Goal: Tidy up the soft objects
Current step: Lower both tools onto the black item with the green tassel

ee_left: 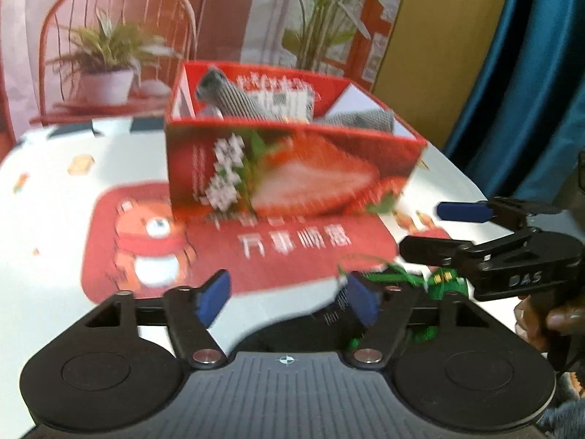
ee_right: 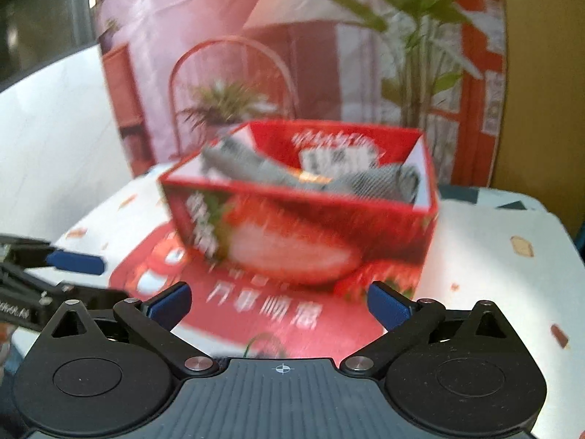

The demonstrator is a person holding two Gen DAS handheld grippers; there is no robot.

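In the left wrist view, the left gripper [ee_left: 287, 300] fills the lower part of the frame with its blue-padded fingers [ee_left: 215, 296] parted and nothing between them; only the printed tablecloth [ee_left: 47, 219] shows in the gap. Just behind the right-hand pad lies a blurred green object [ee_left: 409, 281], too smeared to identify, and whether it touches the pad cannot be told. In the centre of the frame a red strawberry-printed box [ee_left: 292, 172] stands on the cloth's red bear panel, open at the top, with grey knitted soft items [ee_left: 237, 100] lying inside, one toward the box's left end and another [ee_left: 362, 120] against its right wall. At the right edge the right gripper [ee_left: 431, 228] reaches in, its jaws spread and empty, held by a hand [ee_left: 544, 322] at lower right. In the right wrist view, the right gripper [ee_right: 279, 303] sits along the bottom, its blue fingers [ee_right: 387, 307] set wide apart with nothing between them. The box [ee_right: 303, 234] is in the middle of the frame, beyond the fingertips, with the grey soft items [ee_right: 256, 164] heaped inside. The left gripper [ee_right: 73, 274] enters from the left edge, its blue pad over the tablecloth [ee_right: 493, 256]. A backdrop printed with a chair and plants [ee_right: 226, 102] stands behind the table.
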